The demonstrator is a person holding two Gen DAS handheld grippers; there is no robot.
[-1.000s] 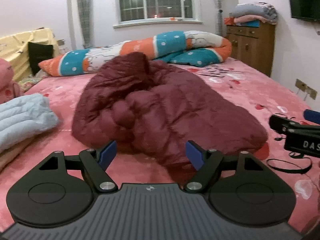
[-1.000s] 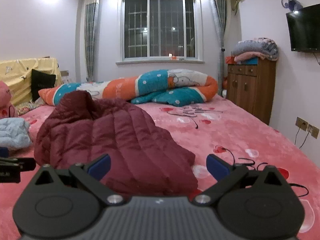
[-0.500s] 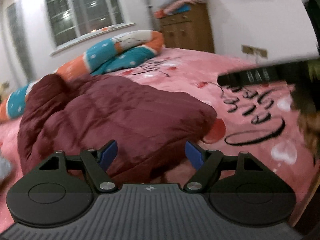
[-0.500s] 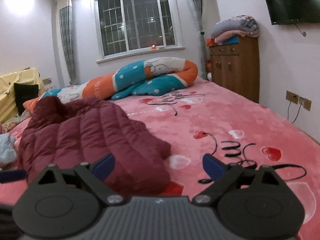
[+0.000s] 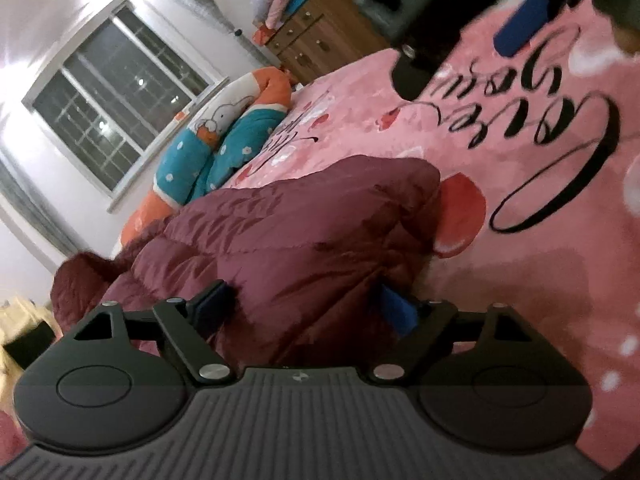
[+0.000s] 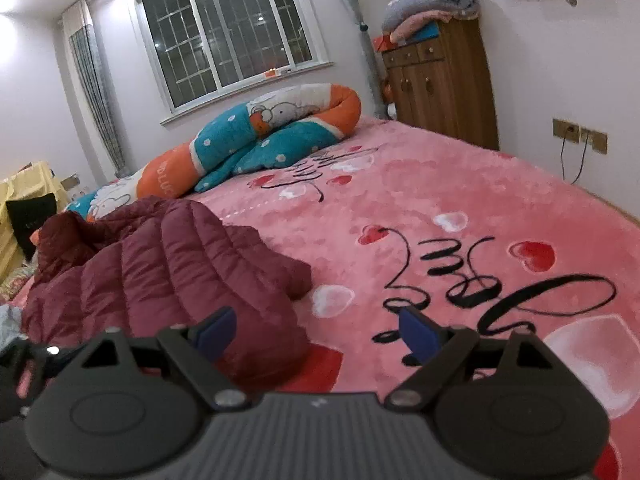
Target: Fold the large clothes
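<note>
A maroon puffer jacket (image 5: 288,240) lies crumpled on the pink bedspread (image 5: 540,240); it also shows in the right wrist view (image 6: 168,264) at the left. My left gripper (image 5: 306,308) is open and rolled sideways, its blue pads on either side of the jacket's near edge. My right gripper (image 6: 316,330) is open and empty, just above the bedspread (image 6: 440,208) by the jacket's near right corner. The right gripper shows in the left wrist view (image 5: 516,32) at the top right, blurred.
A rolled blue-and-orange quilt (image 6: 260,140) lies at the head of the bed under the window. A wooden cabinet (image 6: 440,88) with folded blankets stands at the right wall. A light blue garment (image 6: 8,320) lies at the left edge.
My left gripper has swung right, rolled sideways and closed in on the jacket's near edge. My right gripper has moved forward and lower over the bedspread. Both stay open.
</note>
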